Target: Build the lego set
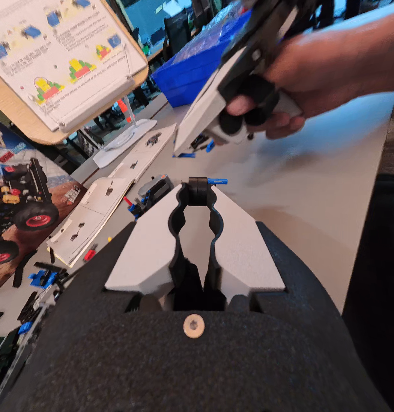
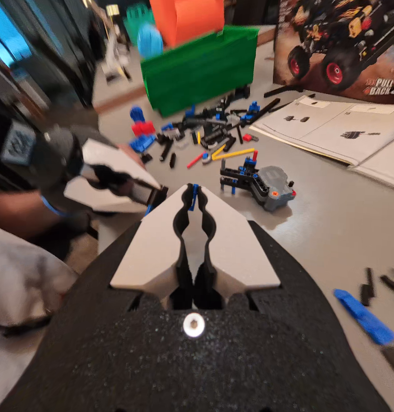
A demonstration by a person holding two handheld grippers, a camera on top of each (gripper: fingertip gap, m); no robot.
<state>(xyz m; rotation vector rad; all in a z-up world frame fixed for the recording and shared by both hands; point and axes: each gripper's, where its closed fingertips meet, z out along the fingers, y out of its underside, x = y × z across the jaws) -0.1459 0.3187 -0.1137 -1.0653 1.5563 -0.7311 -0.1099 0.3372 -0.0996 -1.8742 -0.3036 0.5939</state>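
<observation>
Left wrist view: the left gripper is clamped at its fingertips on a black round piece with a blue pin projecting from its right side, held above the table. The grey motor assembly lies just left of it.

Right wrist view: the right gripper is pinched on a thin blue pin. The motor assembly sits on the table to its right; loose pieces lie beyond, before a green bin.
</observation>
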